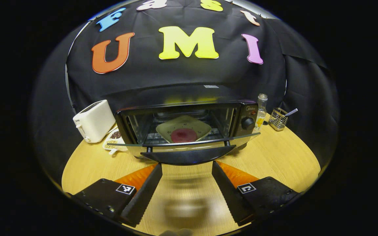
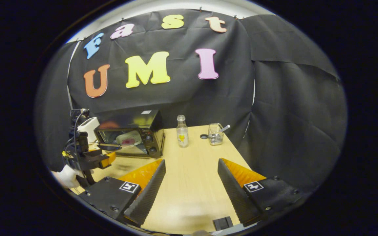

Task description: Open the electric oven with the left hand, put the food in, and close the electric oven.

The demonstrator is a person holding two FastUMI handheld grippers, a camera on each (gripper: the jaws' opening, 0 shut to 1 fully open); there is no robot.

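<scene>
Oven door [image 1: 184, 144] hanging level just beyond open, empty left tool [image 1: 187, 177], handle running left-right, food [image 1: 184, 135] already inside oven [image 1: 189, 126]; right tool [image 2: 191, 178] open, well off right.

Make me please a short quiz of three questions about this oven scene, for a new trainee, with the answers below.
1. True or false: the oven door is fully closed.
2. What lies inside the electric oven? A) a plate with red food B) a loaf of bread C) a kettle
3. Fill in: beside the oven, on the side away from its knobs, stands a white ____.

Key
1. False: the door hangs partly open, its handle just ahead of the open left gripper.
2. A: the plate with the red food rests on the rack.
3. Toaster.

The right gripper is open over the table.
</scene>
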